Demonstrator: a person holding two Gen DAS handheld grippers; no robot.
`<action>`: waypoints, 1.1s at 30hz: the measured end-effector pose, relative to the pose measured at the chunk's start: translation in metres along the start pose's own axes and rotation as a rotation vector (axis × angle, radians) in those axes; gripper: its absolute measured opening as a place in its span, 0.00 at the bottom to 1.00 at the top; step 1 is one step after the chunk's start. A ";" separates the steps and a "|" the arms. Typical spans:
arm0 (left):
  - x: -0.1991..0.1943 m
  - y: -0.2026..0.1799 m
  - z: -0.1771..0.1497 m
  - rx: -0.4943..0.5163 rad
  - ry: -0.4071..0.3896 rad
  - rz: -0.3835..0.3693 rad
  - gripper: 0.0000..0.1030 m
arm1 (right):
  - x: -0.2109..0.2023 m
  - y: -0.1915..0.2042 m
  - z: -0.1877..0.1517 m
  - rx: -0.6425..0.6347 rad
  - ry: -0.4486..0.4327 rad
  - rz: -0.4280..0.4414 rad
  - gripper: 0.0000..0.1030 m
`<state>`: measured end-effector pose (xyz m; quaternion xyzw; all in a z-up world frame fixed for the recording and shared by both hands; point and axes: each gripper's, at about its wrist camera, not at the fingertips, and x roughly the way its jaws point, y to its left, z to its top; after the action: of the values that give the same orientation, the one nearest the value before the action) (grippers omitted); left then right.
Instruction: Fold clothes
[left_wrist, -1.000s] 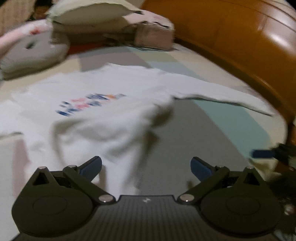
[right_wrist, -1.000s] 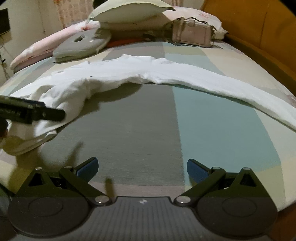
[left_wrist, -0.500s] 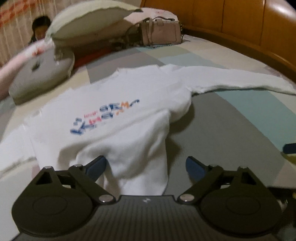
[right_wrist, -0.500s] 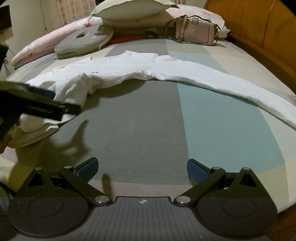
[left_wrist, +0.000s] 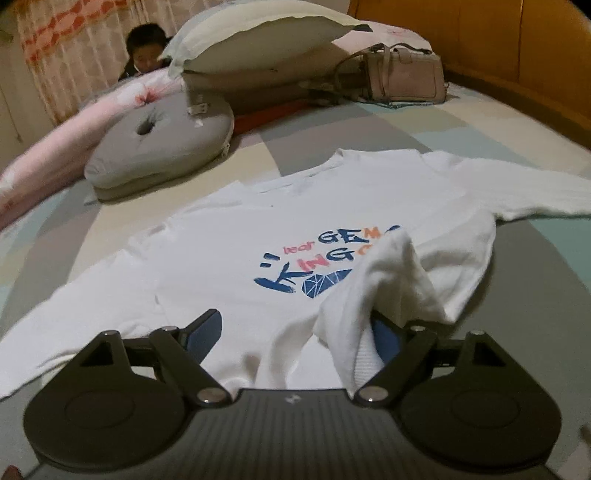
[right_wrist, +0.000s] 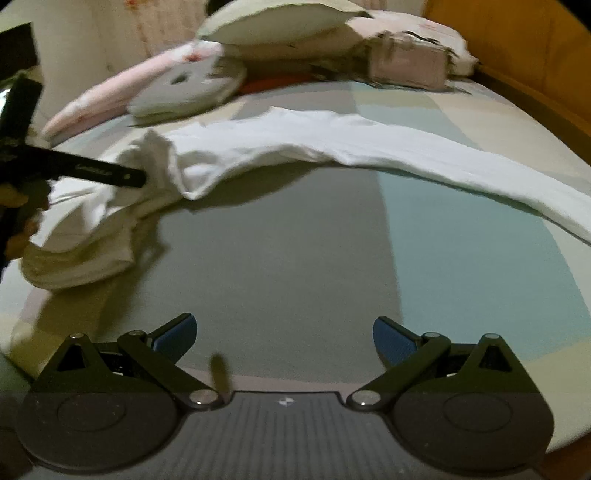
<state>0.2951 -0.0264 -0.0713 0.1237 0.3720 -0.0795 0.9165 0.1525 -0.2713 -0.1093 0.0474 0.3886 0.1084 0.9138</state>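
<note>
We hold the left gripper (left_wrist: 295, 332) low over a white long-sleeved shirt (left_wrist: 236, 258) that lies face up on the bed (right_wrist: 295, 258), its collar toward the pillows at the far end. The jaws stand wide and are closing; a raised fold of the shirt's hem (left_wrist: 369, 295) stands up between them, draped against the right blue pad (left_wrist: 384, 339), while the left blue pad (left_wrist: 205, 332) is clear of the cloth, so the pads do not yet pinch it. The print on the chest (left_wrist: 325, 262), in blue and coral letters, is partly hidden behind that fold.

One sleeve (right_wrist: 461, 166) stretches out toward the right edge of the bed, over the grey and pale teal panels of the bedspread. The other sleeve (left_wrist: 74, 314) reaches toward the left edge.

The right gripper (right_wrist: 284, 334) hovers over a bare grey panel near the front edge of the bed, its jaws spread wide with nothing between them. From its camera we see the left gripper's dark finger against the bunched hem.

At the far end lie a grey round cushion (left_wrist: 159, 155), a pale pillow (left_wrist: 258, 40), a pink rolled quilt (left_wrist: 55, 147) and a beige handbag (left_wrist: 399, 77). A wooden headboard (left_wrist: 517, 55) runs along the right edge. A person (left_wrist: 146, 48) sits beyond the pillows.
</note>
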 end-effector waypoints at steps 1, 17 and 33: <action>0.000 0.002 -0.001 0.000 0.000 -0.005 0.83 | 0.001 0.002 0.003 -0.018 -0.006 0.027 1.00; -0.027 0.049 -0.033 -0.183 -0.006 -0.191 0.85 | 0.103 0.045 0.067 0.002 0.032 0.593 0.80; -0.053 0.067 -0.037 -0.266 -0.078 -0.163 0.86 | 0.084 0.069 0.094 -0.147 -0.132 0.613 0.76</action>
<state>0.2483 0.0509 -0.0486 -0.0326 0.3523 -0.1084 0.9290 0.2658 -0.1847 -0.0918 0.1033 0.2872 0.4031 0.8628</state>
